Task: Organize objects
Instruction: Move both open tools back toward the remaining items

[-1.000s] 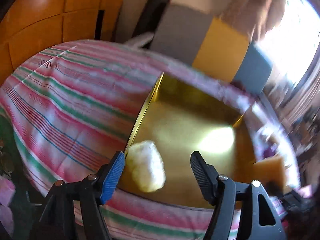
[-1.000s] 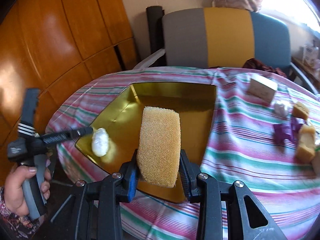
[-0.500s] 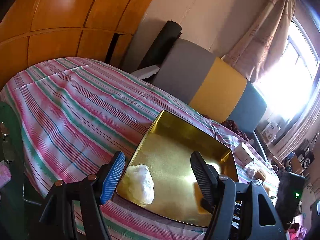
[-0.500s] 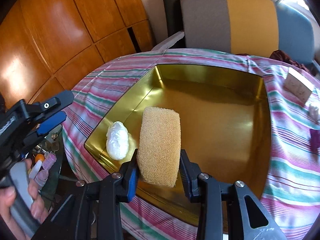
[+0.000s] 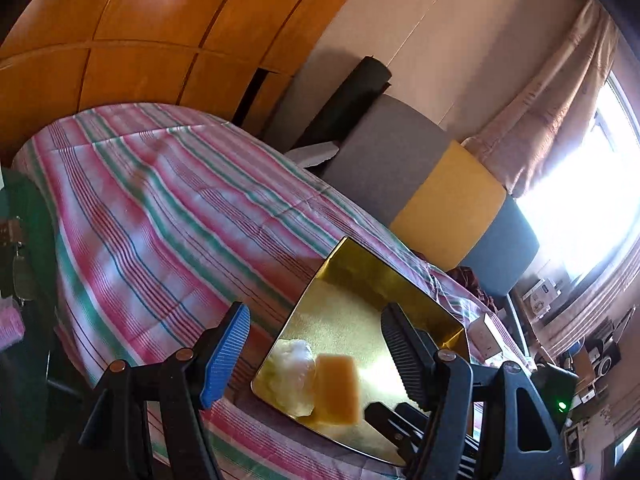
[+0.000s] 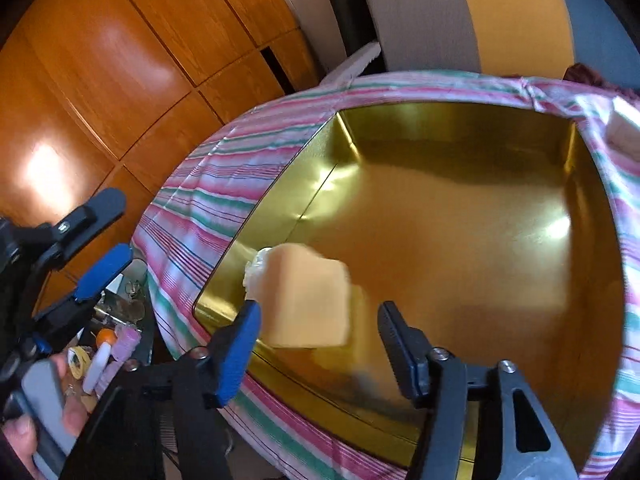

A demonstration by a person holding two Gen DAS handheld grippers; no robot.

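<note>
A yellow sponge point(image 6: 306, 298) lies blurred in the near left corner of the gold tray point(image 6: 500, 208), beside a white crumpled lump point(image 6: 256, 266). My right gripper point(image 6: 318, 328) hovers just above it with its jaws opening; the pads no longer touch the sponge. In the left wrist view the sponge point(image 5: 336, 388) and the white lump point(image 5: 292, 372) rest side by side in the tray point(image 5: 360, 320). My left gripper point(image 5: 312, 350) stands open over the tray's near corner, with nothing between its fingers.
The tray sits on a table under a pink, green and white striped cloth point(image 5: 160, 208). A chair point(image 5: 420, 184) with grey, yellow and blue cushions stands behind it. Wooden wall panels point(image 6: 120, 80) rise at the left. A pale block point(image 6: 622, 132) lies beyond the tray's far right corner.
The right gripper has let go of the sponge, which dropped into the tray beside the white lump. The left gripper has drawn back and rolled, staying open.
</note>
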